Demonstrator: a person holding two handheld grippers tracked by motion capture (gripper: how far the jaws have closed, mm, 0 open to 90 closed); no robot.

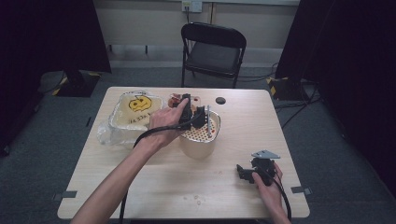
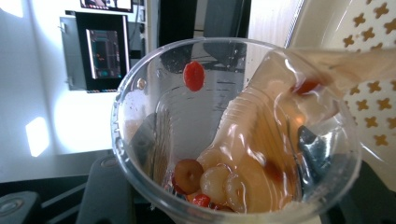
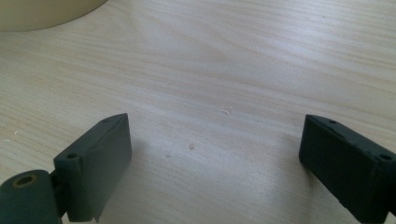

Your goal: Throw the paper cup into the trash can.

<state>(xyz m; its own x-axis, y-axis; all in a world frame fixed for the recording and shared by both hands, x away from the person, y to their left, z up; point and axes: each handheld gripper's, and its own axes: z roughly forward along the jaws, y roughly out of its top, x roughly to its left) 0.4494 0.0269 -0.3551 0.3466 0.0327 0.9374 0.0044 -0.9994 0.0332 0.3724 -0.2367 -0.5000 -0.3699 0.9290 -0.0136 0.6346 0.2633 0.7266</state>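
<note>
The left gripper (image 1: pixel 198 116) grips a clear cup (image 2: pixel 233 135), tilted over the strainer (image 1: pixel 205 133) near the worktop's far edge. Fruit and syrup (image 2: pixel 252 154) slide toward the cup's rim, so I judge the pouring about half done. The right gripper (image 1: pixel 245 172) rests low by the near right corner, jaws wide, holding nothing.

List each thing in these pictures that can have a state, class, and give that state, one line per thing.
Clear plastic cup: tipped over the strainer, gripped, syrup and fruit pouring out.
Left tongs: shut on the cup.
Right tongs: open, nothing between them, over bare table.
Strainer bucket: upright, uncovered.
Foil tray: uncovered, on the table.
Folding chair: unfolded, unoccupied.
</note>
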